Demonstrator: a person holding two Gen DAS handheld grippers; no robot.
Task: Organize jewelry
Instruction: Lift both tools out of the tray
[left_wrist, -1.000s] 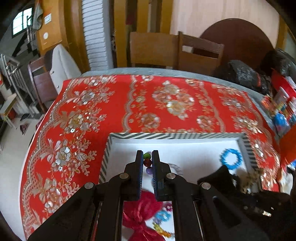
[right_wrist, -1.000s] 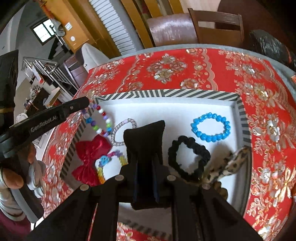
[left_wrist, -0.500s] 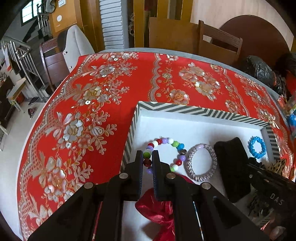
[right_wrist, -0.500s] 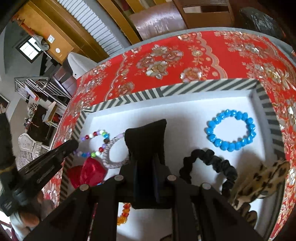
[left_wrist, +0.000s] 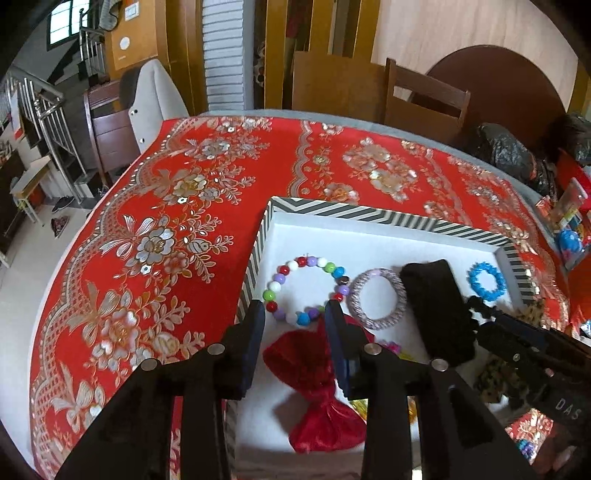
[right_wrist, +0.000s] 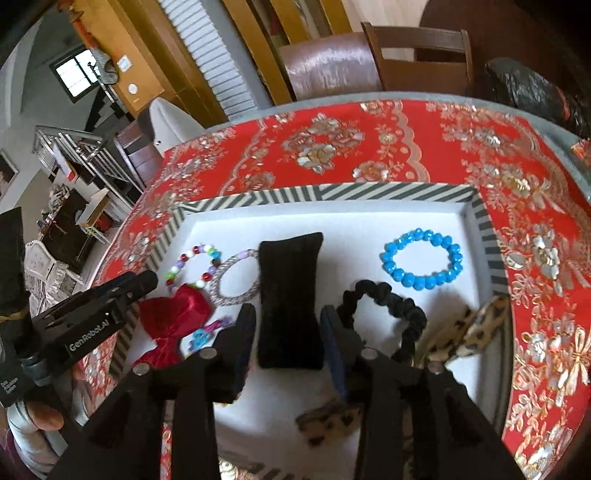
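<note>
Both grippers have just been opening. Left gripper (left_wrist: 295, 312) is released, multicolour bead bracelet (left_wrist: 306, 290) lying in the tray (left_wrist: 369, 214) just ahead of its fingers. Right gripper (right_wrist: 288, 317) is spread loosely around the black cushion (right_wrist: 290, 295), long axis running straight away between them, pads apparently off it.

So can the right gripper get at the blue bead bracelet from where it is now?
Probably yes. The blue bead bracelet lies alone on bare tray floor, nothing over it; the right gripper stands open around the black cushion.
</note>
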